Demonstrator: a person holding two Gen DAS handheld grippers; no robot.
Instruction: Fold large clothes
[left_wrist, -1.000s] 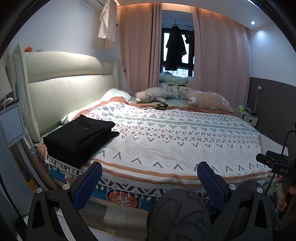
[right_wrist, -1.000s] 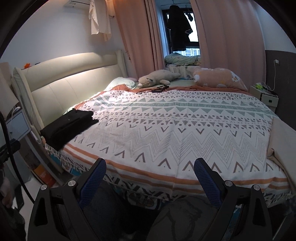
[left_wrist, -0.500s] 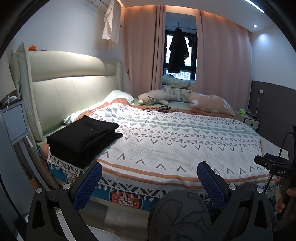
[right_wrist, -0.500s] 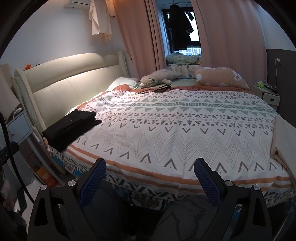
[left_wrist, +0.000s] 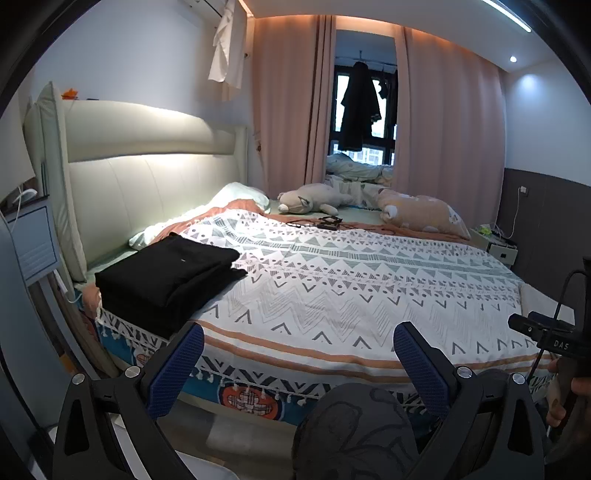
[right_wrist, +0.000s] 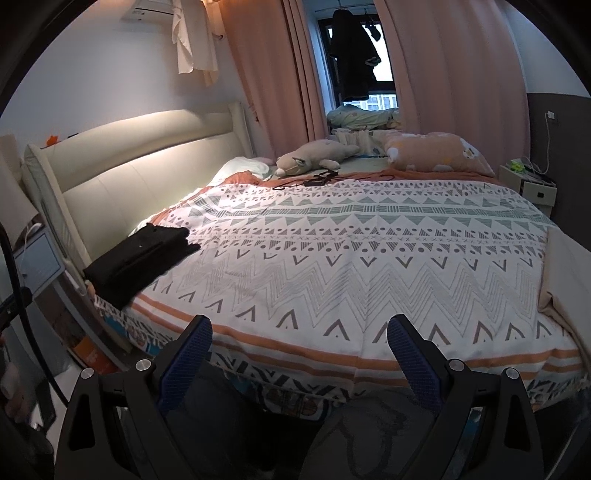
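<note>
Item: black folded clothes (left_wrist: 166, 275), stacked at bed (left_wrist: 369, 295) corner, 9 o'clock. Left gripper (left_wrist: 297, 356) and right gripper (right_wrist: 299, 349): fingers apart, nothing held, raised slightly since a second ago. Stack unmoved; fold judged complete, next garment awaited.

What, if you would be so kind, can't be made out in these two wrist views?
- Folded black clothes: how many garments are in the stack; the layers merge into one dark mass in both views.
- Dark patterned fabric below the left tool: cut off by the bottom edge, so its kind is unclear.
- Black items beside the plush toy: too small to identify.
</note>
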